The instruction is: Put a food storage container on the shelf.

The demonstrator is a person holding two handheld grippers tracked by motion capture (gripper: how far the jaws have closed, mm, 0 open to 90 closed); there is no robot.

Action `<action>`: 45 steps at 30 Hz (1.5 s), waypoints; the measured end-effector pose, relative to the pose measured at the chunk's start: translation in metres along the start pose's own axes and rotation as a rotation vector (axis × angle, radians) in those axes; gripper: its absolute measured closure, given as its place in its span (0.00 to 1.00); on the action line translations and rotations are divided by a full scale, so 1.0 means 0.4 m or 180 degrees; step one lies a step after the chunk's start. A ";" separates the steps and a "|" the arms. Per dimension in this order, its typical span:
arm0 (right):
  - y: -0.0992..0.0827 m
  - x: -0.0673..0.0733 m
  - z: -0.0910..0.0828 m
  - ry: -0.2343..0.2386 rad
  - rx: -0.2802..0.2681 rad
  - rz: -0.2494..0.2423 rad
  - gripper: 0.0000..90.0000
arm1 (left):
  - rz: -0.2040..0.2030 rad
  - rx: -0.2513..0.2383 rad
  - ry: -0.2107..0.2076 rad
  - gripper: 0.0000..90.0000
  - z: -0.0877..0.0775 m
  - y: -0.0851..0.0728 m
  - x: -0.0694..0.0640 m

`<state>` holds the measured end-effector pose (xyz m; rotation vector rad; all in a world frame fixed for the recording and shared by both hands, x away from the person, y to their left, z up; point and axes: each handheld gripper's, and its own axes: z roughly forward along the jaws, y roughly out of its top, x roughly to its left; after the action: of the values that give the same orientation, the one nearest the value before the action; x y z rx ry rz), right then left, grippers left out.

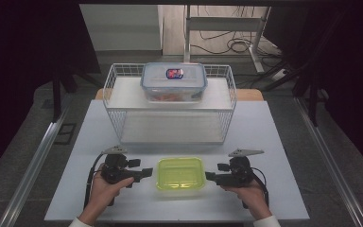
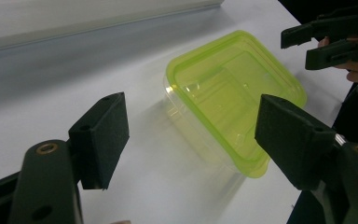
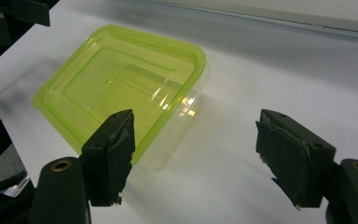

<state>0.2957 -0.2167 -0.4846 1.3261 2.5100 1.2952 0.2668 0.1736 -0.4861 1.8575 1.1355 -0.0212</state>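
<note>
A clear container with a yellow-green lid (image 1: 180,173) rests on the white table near its front edge, between the two hands; it also lies ahead in the left gripper view (image 2: 233,98) and the right gripper view (image 3: 121,84). My left gripper (image 1: 147,172) stands just left of it, jaws wide apart and empty (image 2: 193,140). My right gripper (image 1: 210,177) stands just right of it, jaws apart with only bare table between them (image 3: 196,154). Neither gripper touches the container. The right gripper's jaws (image 2: 317,42) also appear beyond the container in the left gripper view.
A white wire basket (image 1: 170,106) stands behind the container at mid-table. On its upper shelf sits a clear lidded box (image 1: 173,81) with a blue-rimmed lid and a label. The table's front edge (image 1: 170,218) runs just below my hands.
</note>
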 end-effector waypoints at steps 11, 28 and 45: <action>0.007 -0.010 0.027 0.0194 -0.0045 0.0144 0.32 | -0.0375 0.0157 -0.0172 0.29 0.061 0.022 0.021; 0.024 -0.027 0.050 0.0323 -0.0078 0.0332 0.37 | -0.0676 0.0364 -0.0427 0.36 0.123 0.015 0.031; 0.011 -0.026 0.088 0.0480 0.0076 0.0493 0.49 | -0.0696 0.0421 -0.0513 0.67 0.136 -0.007 0.034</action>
<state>0.3182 -0.1995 -0.5082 1.5095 2.5712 1.4507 0.2952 0.1448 -0.5253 1.8013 1.2424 -0.3719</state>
